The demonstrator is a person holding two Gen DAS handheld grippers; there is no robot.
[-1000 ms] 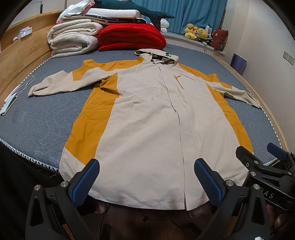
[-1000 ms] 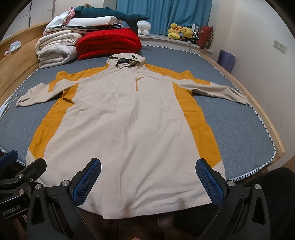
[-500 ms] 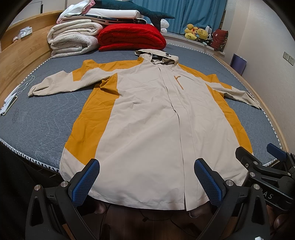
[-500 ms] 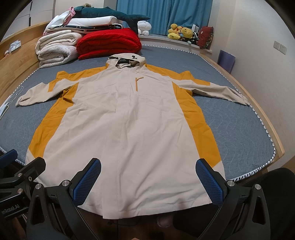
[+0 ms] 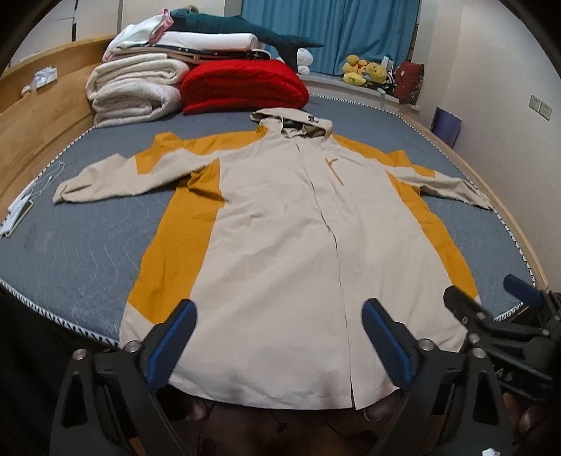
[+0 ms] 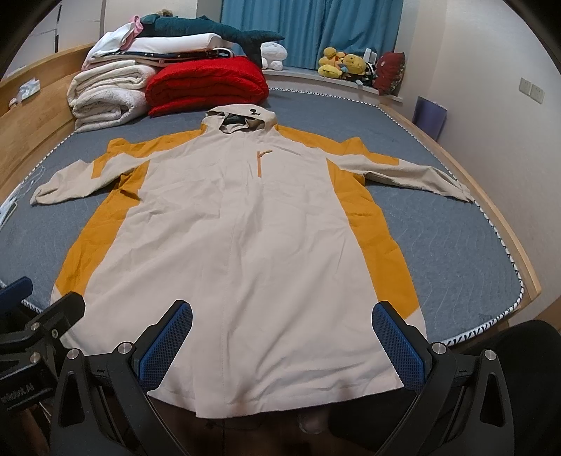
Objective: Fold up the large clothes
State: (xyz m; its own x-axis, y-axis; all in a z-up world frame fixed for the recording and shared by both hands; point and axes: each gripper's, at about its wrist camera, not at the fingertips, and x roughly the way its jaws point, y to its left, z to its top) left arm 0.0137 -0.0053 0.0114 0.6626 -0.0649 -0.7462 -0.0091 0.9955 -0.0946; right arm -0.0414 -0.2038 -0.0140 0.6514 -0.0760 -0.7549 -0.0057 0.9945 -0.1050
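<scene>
A long beige hooded coat with orange side panels lies flat and face up on the grey bed, sleeves spread out, hood at the far end, hem hanging over the near edge. It also shows in the right wrist view. My left gripper is open and empty, held just above the hem. My right gripper is open and empty, also above the hem. The right gripper appears at the right edge of the left wrist view.
Folded white blankets, a red quilt and a plush shark are stacked at the head of the bed. Wooden bed frame runs along the left. Phone and cable lie at the left edge. Plush toys on the windowsill.
</scene>
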